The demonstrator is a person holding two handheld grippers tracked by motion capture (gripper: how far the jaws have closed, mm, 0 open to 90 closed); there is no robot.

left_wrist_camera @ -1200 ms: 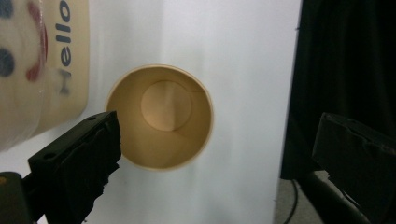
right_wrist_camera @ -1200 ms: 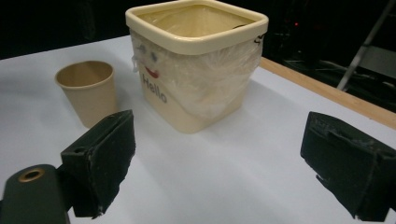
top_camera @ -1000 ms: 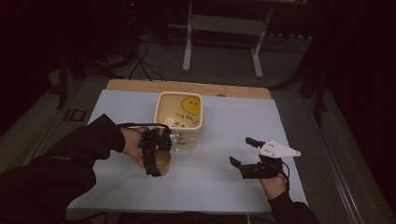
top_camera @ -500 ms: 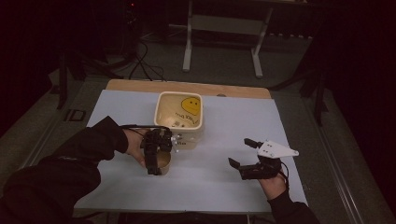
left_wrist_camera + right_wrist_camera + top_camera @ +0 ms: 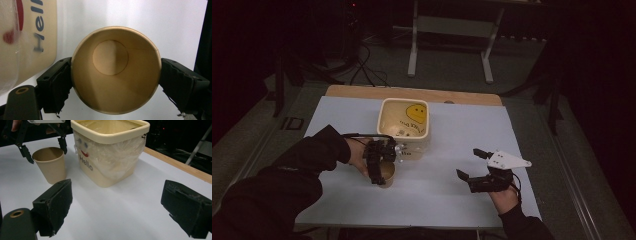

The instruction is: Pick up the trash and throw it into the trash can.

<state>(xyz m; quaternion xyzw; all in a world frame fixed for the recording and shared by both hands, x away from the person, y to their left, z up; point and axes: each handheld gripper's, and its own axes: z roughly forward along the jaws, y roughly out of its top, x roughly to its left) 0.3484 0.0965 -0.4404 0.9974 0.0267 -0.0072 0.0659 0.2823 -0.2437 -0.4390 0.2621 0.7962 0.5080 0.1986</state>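
Two hand-held grippers are at work, one in each of your hands. Your left hand-held gripper (image 5: 381,168) is over the cup (image 5: 115,70), with one jaw on each side of the cup's rim. The jaws look like they touch the rim or sit very close to it, so I think you are just taking hold of the cup or just letting it go. I cannot tell which.

The cup stands upright on the table (image 5: 452,200), just beside the bin (image 5: 110,150), on the bin's front left side. The cup is empty inside. The bin has a clear bag in it and a smiley face with "Hello" on its wall.

Your right hand-held gripper (image 5: 474,165) is well apart from the bin, off to its right. Its jaws are wide apart and hold nothing.

If the cup goes in the bin, squeeze gently so it does not crush, lift it above the bin's rim, then let go.
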